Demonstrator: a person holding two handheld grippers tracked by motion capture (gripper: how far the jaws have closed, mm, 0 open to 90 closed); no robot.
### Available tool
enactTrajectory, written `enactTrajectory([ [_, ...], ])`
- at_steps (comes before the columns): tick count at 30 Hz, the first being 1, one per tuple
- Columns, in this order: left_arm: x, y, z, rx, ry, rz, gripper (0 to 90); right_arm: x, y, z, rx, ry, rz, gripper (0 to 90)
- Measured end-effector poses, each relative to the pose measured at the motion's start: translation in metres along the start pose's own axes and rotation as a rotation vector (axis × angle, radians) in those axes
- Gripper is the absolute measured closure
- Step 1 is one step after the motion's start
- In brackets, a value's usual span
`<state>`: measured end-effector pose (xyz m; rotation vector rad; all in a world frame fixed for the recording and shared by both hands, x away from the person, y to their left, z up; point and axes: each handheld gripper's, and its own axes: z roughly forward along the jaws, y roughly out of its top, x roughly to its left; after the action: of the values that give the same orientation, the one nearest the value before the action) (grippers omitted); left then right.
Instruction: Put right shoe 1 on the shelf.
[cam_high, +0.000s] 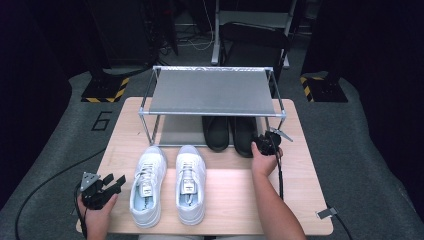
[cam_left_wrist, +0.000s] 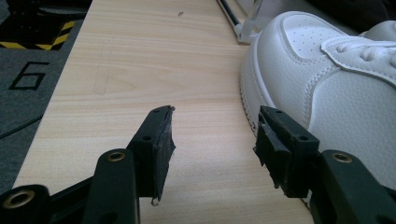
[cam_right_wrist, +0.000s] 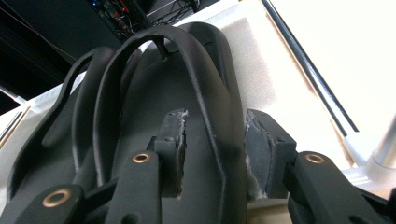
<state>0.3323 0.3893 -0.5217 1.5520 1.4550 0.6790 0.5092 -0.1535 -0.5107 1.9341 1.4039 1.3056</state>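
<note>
A two-tier shoe rack (cam_high: 212, 92) stands ahead of both grippers. White sneakers (cam_high: 167, 182) lie just right of the open, empty left gripper (cam_high: 111, 184). The right gripper (cam_right_wrist: 212, 149) straddles a black sandal's (cam_right_wrist: 154, 107) edge on the lower shelf, apparently placing it; whether it clamps I cannot tell. Next probably: release, withdraw.

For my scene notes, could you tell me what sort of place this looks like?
Probably a lab or studio set up for recording: a wooden table on grey floor marked with a number, hazard-striped stand bases, and loose cables around dark equipment behind.
</note>
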Motion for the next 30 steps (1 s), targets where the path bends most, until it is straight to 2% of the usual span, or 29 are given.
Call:
enactTrajectory([
  [2, 0.0, 0.0, 0.0, 0.0, 0.0, 0.0, 45.4, 0.001, 0.0, -0.004, 0.004, 0.008, -0.002, 58.6],
  [5, 0.001, 0.001, -0.002, 0.02, -0.002, 0.001, 45.4, 0.001, -0.001, -0.011, -0.007, 0.02, -0.037, 58.0],
  [14, -0.001, 0.001, -0.002, 0.03, -0.011, -0.007, 45.4, 0.006, -0.002, -0.037, -0.022, 0.081, -0.054, 57.4],
  [16, -0.003, 0.001, -0.001, 0.032, -0.015, -0.003, 45.3, 0.007, -0.004, -0.047, -0.019, 0.099, -0.085, 57.1],
  [18, -0.003, 0.002, -0.001, 0.043, -0.017, 0.004, 45.4, 0.008, -0.006, -0.052, -0.013, 0.107, -0.093, 57.0],
  [19, -0.005, 0.003, -0.001, 0.023, -0.019, -0.008, 45.3, 0.008, -0.007, -0.055, -0.01, 0.113, -0.098, 56.9],
  [21, -0.007, 0.005, -0.003, 0.026, -0.027, -0.006, 45.4, 0.007, -0.009, -0.062, -0.016, 0.126, -0.107, 56.4],
  [23, -0.008, 0.007, -0.004, 0.032, -0.033, 0.007, 45.9, 0.005, -0.012, -0.068, -0.017, 0.125, -0.145, 56.3],
  [24, -0.008, 0.007, -0.004, 0.032, -0.033, 0.007, 46.7, 0.005, -0.012, -0.068, -0.017, 0.125, -0.145, 56.3],
  [25, -0.01, 0.008, -0.004, 0.024, -0.033, 0.002, 47.6, 0.004, -0.016, -0.076, -0.014, 0.134, -0.17, 55.7],
  [30, -0.01, 0.012, -0.007, 0.042, -0.046, -0.003, 50.0, 0.005, -0.026, -0.093, 0.005, 0.166, -0.213, 55.8],
])
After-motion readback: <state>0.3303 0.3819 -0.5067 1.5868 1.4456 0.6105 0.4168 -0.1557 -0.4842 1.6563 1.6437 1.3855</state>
